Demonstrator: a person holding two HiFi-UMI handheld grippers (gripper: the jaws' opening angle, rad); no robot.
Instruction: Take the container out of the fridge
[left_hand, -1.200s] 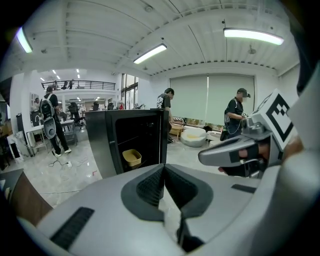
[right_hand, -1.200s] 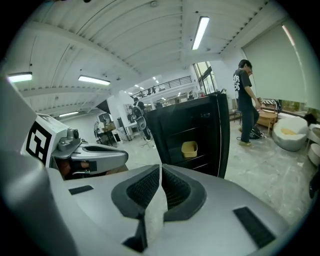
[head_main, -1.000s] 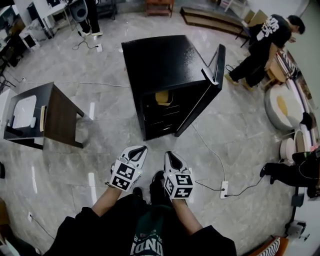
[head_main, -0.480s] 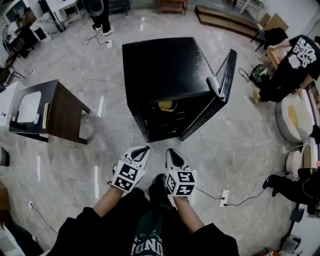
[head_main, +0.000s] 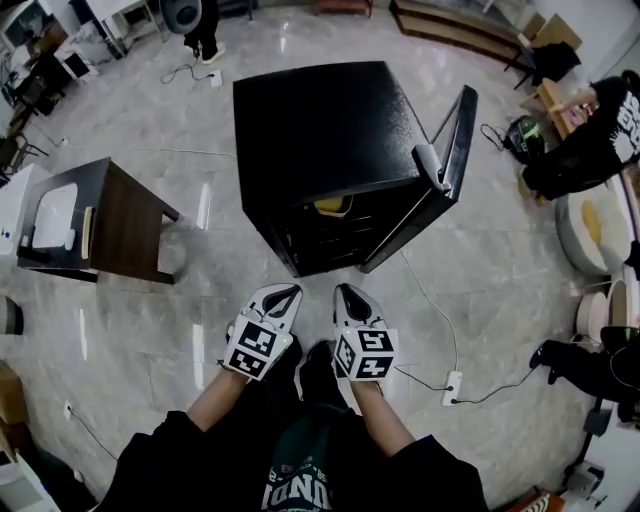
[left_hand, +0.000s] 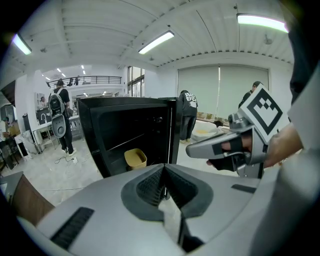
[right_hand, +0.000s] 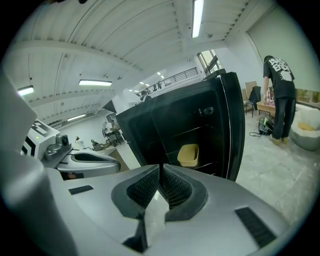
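Observation:
A small black fridge (head_main: 325, 150) stands on the floor ahead of me with its door (head_main: 452, 160) swung open to the right. On an upper shelf inside sits a yellow container (head_main: 331, 206), which shows as a small tub (left_hand: 135, 158) in the left gripper view and again (right_hand: 189, 154) in the right gripper view. My left gripper (head_main: 281, 297) and right gripper (head_main: 348, 297) hang side by side in front of the fridge, a good step short of it. Both are shut with nothing between their jaws.
A dark wooden side table (head_main: 95, 222) with a white object on it stands to the left. A power strip (head_main: 452, 384) and its cable lie on the floor at right. People (head_main: 590, 140) stand or sit at the right and in the back.
The fridge has come slightly closer and more central in the head view as I step toward it. Both grippers have stayed shut and side by side.

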